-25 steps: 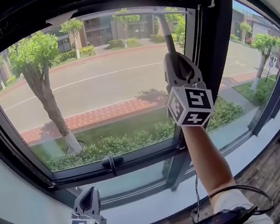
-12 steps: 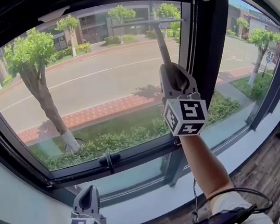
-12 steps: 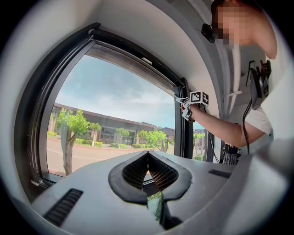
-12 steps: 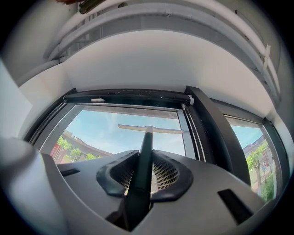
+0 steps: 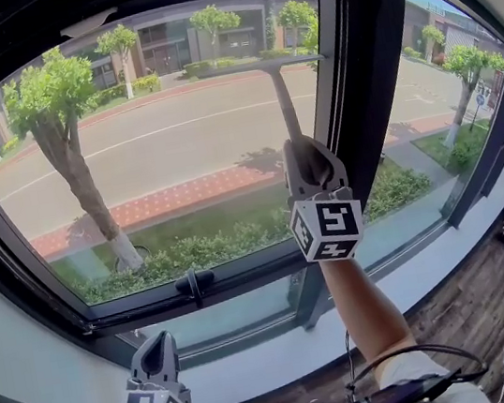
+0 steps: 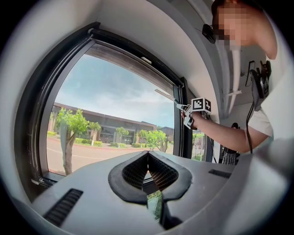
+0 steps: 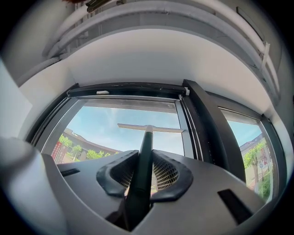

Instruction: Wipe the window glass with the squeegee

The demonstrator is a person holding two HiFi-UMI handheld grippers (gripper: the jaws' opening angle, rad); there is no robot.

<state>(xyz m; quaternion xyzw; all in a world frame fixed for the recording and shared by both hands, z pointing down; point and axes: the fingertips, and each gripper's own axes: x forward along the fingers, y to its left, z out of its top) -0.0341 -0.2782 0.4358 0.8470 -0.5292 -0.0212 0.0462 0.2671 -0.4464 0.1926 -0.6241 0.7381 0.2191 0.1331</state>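
Observation:
The squeegee (image 5: 285,105) stands upright against the window glass (image 5: 161,163), its blade (image 5: 264,65) lying level across the upper right of the pane. My right gripper (image 5: 304,148) is shut on the squeegee's dark handle (image 7: 143,156), and the pale blade (image 7: 151,128) shows beyond the jaws. My left gripper (image 5: 158,345) hangs low at the left, below the sill and away from the glass. Its jaws (image 6: 148,155) meet at the tips with nothing between them. In the left gripper view, the right gripper (image 6: 187,115) and squeegee (image 6: 166,96) appear raised at the pane.
A thick dark mullion (image 5: 375,81) borders the pane just right of the blade, with another pane (image 5: 443,90) past it. A black window handle (image 5: 196,285) sits on the lower frame above the white sill (image 5: 260,375). Cables and a device (image 5: 388,399) hang by my arm.
My right gripper has drawn the squeegee down the glass and slightly left, lowering the blade from near the top frame. The left gripper has stayed put.

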